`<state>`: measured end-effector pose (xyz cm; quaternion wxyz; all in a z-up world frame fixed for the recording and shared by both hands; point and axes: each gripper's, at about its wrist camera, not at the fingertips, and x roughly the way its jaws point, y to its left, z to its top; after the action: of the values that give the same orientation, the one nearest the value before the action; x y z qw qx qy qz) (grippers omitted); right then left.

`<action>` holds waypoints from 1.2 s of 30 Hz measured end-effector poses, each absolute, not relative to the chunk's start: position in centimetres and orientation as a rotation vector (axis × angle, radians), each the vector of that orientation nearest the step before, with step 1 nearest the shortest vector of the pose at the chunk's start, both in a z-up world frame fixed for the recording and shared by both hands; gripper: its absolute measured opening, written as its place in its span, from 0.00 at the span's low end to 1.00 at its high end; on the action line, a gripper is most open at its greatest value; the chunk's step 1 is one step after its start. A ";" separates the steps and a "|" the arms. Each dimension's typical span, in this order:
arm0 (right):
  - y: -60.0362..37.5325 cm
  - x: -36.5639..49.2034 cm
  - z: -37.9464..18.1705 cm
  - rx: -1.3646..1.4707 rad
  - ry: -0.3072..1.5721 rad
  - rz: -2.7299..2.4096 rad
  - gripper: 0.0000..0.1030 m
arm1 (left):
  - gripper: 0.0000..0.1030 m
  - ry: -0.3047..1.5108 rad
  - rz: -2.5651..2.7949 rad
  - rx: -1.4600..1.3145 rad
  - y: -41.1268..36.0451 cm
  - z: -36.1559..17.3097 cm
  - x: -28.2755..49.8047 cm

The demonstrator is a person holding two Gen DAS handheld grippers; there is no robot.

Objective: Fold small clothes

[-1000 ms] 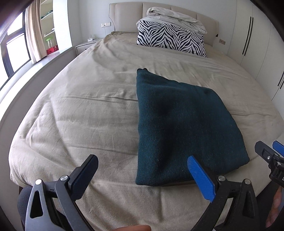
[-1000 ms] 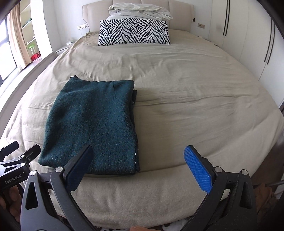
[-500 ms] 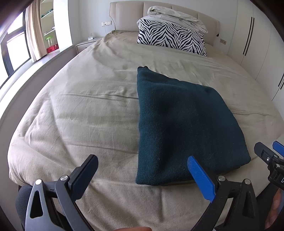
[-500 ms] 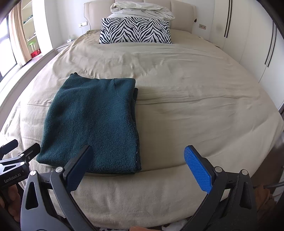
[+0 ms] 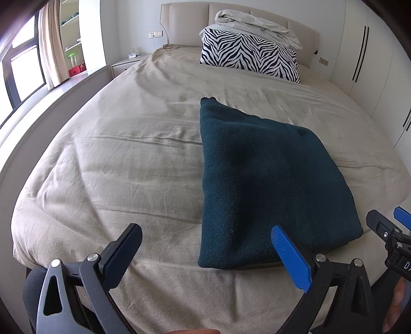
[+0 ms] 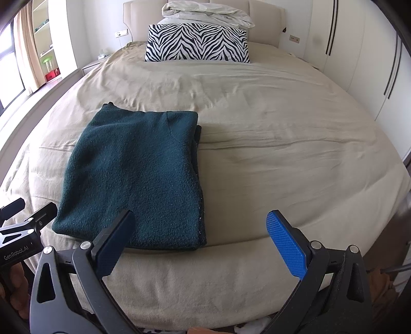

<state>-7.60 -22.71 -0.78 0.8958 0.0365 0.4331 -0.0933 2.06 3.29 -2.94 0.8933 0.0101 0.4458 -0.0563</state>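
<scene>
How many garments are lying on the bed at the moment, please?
1: a dark green sweater, folded, lies near the foot of the bed. The crumpled white bedding above the zebra pillow could hide more.

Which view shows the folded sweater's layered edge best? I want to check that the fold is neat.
The right wrist view: the sweater lies nearly square to the camera, and its stacked right edge shows from far corner to near corner. In the left wrist view, the sweater shows its smooth left edge; the left gripper covers part of the near hem.
</scene>
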 end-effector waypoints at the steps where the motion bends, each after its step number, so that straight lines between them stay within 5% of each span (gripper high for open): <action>1: -22.7 -7.6 -0.8 0.076 0.898 -0.193 1.00 | 1.00 0.924 -0.116 0.021 3.3 -2.9 2.1; 36: -23.2 -7.7 -1.3 0.075 0.905 -0.193 1.00 | 1.00 0.925 -0.115 0.023 3.2 -3.2 2.1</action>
<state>-7.69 -23.17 -1.30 0.8942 0.0360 0.4363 -0.0932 2.06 3.18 -3.17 0.8933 0.0109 0.4459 -0.0555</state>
